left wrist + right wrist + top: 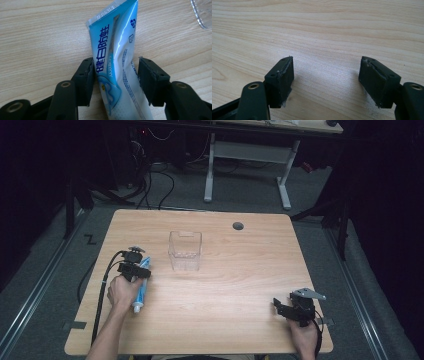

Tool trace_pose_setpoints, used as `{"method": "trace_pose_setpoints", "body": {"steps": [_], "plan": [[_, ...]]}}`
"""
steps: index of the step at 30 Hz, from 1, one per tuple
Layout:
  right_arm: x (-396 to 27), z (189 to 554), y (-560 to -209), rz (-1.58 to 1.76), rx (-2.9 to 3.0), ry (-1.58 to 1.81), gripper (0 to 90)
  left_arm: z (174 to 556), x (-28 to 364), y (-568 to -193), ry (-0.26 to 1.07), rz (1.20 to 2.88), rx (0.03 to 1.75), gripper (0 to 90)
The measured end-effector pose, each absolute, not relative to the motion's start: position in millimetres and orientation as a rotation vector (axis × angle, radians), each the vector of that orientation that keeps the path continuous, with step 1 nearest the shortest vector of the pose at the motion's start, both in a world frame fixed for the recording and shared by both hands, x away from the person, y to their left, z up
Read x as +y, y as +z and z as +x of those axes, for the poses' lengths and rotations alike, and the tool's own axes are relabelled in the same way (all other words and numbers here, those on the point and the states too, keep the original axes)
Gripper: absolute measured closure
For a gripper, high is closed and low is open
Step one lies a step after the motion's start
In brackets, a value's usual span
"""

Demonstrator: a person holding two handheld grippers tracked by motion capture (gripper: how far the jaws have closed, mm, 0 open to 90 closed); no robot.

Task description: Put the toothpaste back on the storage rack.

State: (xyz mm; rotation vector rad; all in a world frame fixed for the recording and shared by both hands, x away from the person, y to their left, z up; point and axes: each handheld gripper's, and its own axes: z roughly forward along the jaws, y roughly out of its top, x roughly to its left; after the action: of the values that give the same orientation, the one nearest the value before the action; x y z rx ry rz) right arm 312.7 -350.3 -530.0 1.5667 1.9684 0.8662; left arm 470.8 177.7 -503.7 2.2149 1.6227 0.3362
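Note:
A blue and white toothpaste tube (pixel 140 292) lies flat on the wooden table (pixel 240 270) near its left edge, white cap toward the person. My left gripper (pixel 141 273) stands over the tube's upper half. In the left gripper view the tube (pixel 115 45) runs up between the two black jaws of the left gripper (pixel 115 72), both pads meet its edges and it bulges along a middle crease. The crimped end points away. My right gripper (pixel 281 308) rests near the table's front right corner. The right gripper (pixel 325 73) stands open over bare wood with nothing between its jaws.
A clear plastic container (pixel 185 251) stands upright near the middle of the table, just right of and beyond the tube; its rim (pixel 203 13) shows at the top right of the left gripper view. A round cable hole (pixel 238 226) sits at the back. A desk frame (pixel 247 165) stands beyond.

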Motion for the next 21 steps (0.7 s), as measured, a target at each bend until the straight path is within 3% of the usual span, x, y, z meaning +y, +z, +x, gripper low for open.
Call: {"method": "trace_pose_setpoints", "body": {"steps": [21], "plan": [[-350.4,312.8,-530.0,1.567,1.969,0.867,28.3,469.1,175.2,-499.0,0.248,2.242,1.569,68.0]]}}
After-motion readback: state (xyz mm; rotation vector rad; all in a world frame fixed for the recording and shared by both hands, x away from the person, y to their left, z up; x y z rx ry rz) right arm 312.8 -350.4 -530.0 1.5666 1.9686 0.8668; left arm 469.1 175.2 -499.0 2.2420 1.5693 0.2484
